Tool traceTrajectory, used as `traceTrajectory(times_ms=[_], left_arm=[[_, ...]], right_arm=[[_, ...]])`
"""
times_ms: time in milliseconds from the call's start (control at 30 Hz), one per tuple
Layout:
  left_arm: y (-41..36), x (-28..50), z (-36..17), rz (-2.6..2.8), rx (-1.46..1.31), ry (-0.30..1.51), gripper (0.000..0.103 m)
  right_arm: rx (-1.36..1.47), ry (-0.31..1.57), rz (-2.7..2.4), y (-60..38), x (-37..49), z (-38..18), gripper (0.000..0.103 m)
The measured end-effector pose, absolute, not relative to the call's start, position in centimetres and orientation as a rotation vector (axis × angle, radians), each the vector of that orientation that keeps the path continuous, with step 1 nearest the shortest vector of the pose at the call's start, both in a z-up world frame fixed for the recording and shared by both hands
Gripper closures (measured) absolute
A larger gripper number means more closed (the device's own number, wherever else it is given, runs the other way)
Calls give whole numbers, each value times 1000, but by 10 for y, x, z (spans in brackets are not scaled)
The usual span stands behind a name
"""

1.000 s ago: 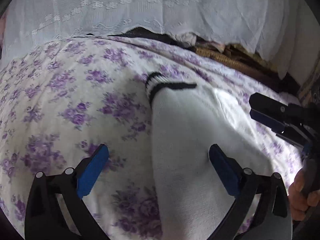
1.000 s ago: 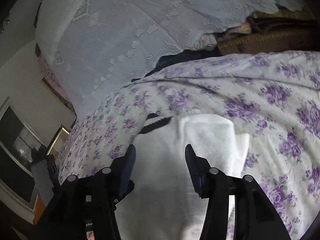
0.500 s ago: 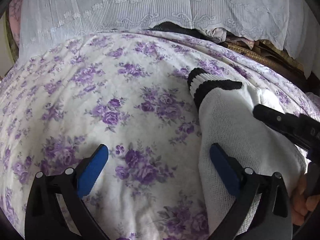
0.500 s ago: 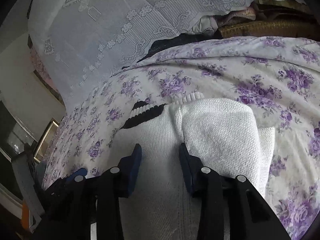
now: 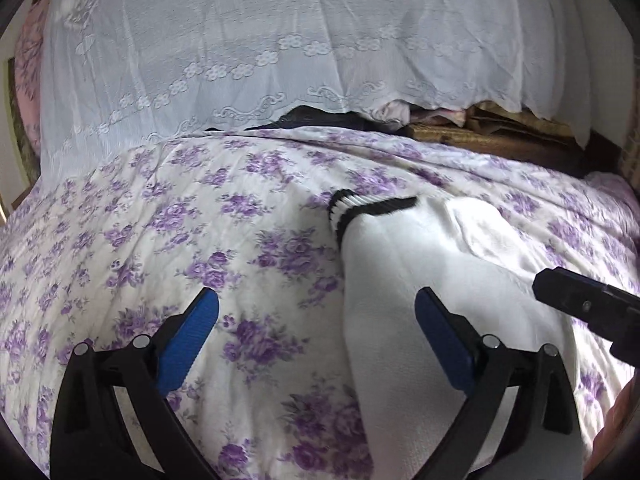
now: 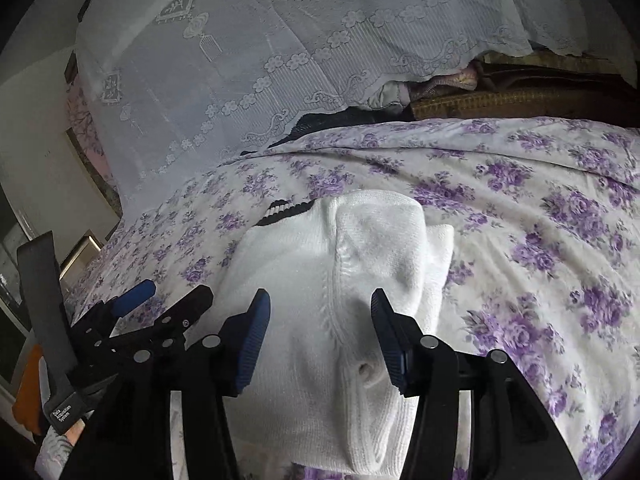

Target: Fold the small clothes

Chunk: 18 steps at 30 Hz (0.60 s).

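Right gripper jaws opening, straddling white knit garment; its folded-over layer shows here only. Left gripper spread wide, garment beneath right finger

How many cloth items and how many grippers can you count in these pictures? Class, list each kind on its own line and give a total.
White sweater: 1
Flowered bedspread: 1
Lace cloth: 1
Grippers: 2, the left gripper and the right gripper
Total: 5
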<state>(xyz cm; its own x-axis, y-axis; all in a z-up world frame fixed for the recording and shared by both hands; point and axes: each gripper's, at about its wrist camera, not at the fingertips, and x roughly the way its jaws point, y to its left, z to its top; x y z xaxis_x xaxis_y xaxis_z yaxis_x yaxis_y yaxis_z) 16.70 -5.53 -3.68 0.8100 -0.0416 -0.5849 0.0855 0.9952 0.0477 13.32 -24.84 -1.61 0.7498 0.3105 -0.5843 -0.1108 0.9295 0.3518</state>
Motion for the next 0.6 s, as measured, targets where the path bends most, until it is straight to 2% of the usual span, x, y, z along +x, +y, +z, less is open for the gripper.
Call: traceTrajectory(times_ms=[267, 367, 433, 600], left_arm=[[-58, 165, -37, -78, 71, 622, 7], [-62, 165, -40, -95, 91, 631, 7], [-67, 167, -45, -95, 120, 644, 7], [-66, 172, -53, -111, 117, 678, 6]], right_arm=[[320, 662, 224, -256, 122, -13, 50], [297, 725, 210, -253, 132, -30, 44], [310, 790, 193, -257, 142, -50, 35], [458, 817, 251, -275, 147, -62, 34]])
